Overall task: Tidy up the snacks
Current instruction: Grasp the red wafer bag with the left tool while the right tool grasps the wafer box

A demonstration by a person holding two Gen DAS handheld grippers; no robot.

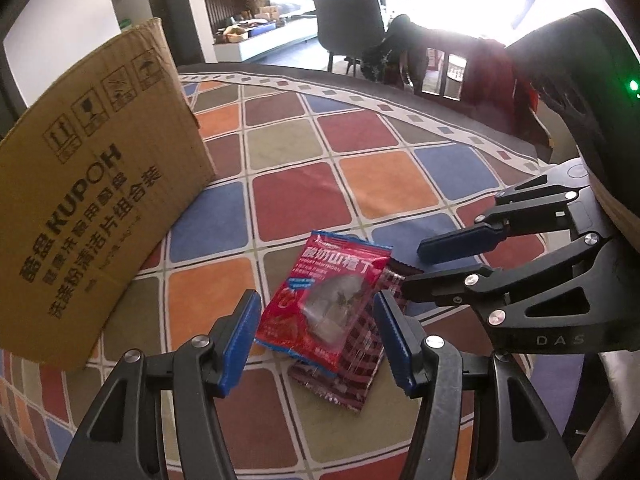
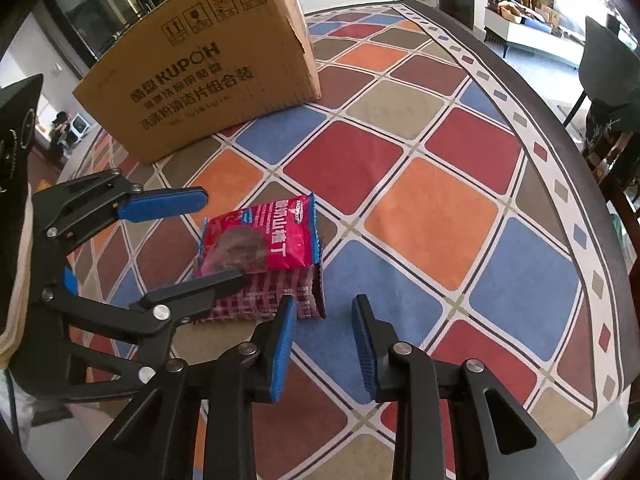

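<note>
your left gripper is nearest the lens in the left wrist view: its blue pads stand apart, one on each side of the red packet, low over it and holding nothing. whether either pad touches the wrapper cannot be told. your right gripper also stands open and empty, over a blue square of the cloth, with its left pad just beside the corner of the checked packet.

task things: the red packet lies flat on top of the checked packet, both on the cloth, near the box but apart from it.

progress, as a judgement: little is done that these pictures show. both packets are still on the cloth and neither is lifted. what remains is likely to grip each packet and carry it to the box. the contents of the box are hidden in both views, so packets already stowed cannot be counted.

differences between views: the right wrist view shows the gap between packets and box, and your left gripper straddling the stack from the side. the left wrist view shows the red packet centred between the pads, your right gripper open beyond it, and the chairs behind the table.
</note>
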